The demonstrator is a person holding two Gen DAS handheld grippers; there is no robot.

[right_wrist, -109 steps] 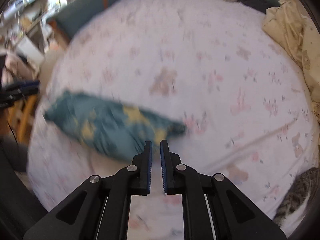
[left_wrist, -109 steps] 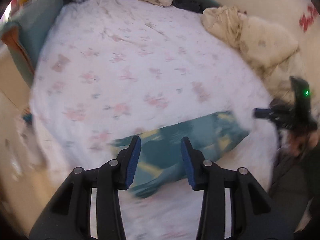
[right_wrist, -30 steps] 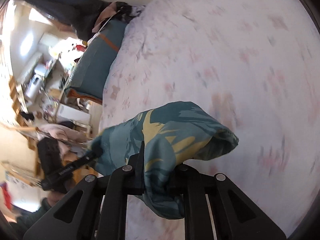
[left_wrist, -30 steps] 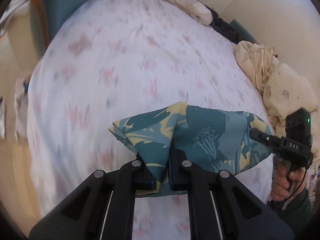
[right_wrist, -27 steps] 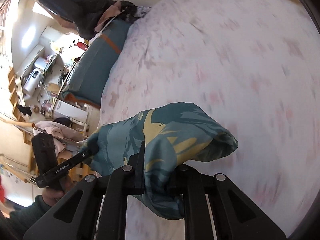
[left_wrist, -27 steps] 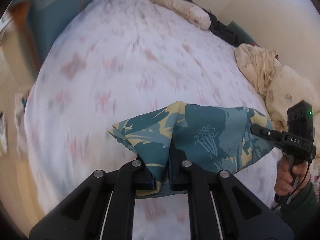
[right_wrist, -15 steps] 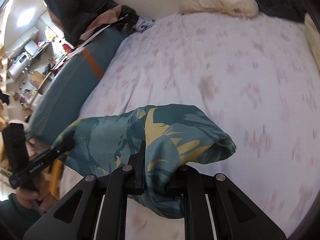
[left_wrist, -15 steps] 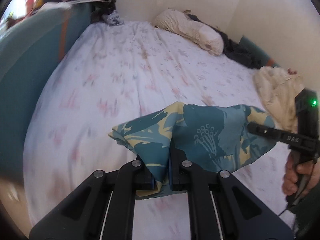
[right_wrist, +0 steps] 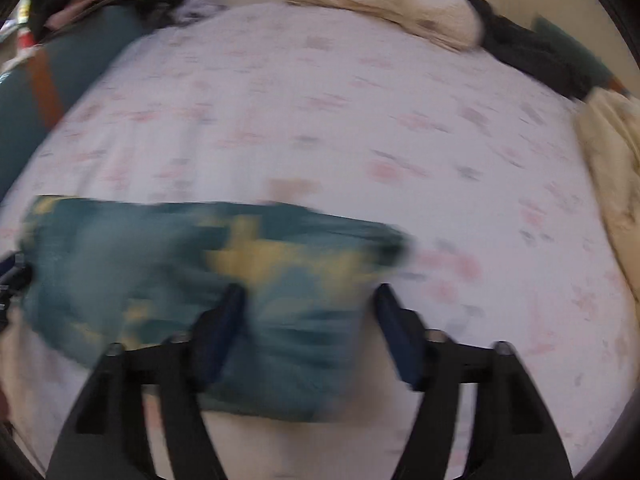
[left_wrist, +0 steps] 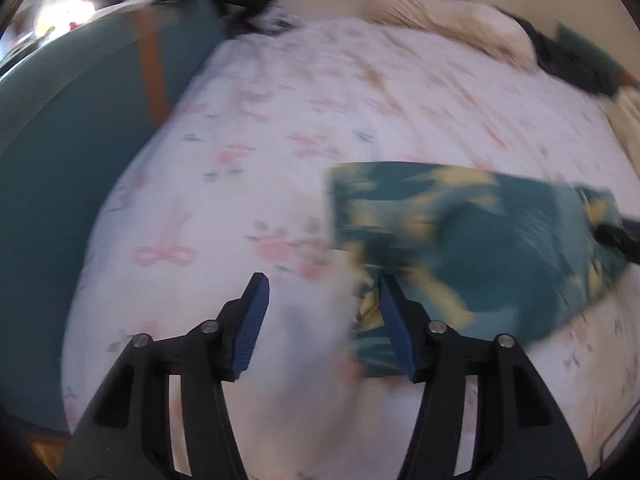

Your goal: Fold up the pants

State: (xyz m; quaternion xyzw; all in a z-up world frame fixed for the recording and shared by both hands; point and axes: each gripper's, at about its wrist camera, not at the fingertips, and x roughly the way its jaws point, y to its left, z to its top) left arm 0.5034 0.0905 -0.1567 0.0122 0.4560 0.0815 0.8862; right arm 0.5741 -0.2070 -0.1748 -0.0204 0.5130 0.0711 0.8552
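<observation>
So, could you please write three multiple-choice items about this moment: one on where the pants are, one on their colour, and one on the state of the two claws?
1. Where are the pants?
A. On the bed sheet
B. On the floor
C. On a chair

2. What colours are the pants?
A. Red and white
B. Teal and yellow
C. Plain black

3. How are the left claw and the right claw?
A. Both shut on cloth
B. Only the left is open
C. Both open

Answers:
1 A, the floral sheet shows on every side of them.
2 B, the blurred print is teal with yellow patches.
3 C, each view shows a wide gap between the blue pads, clamping nothing.
</observation>
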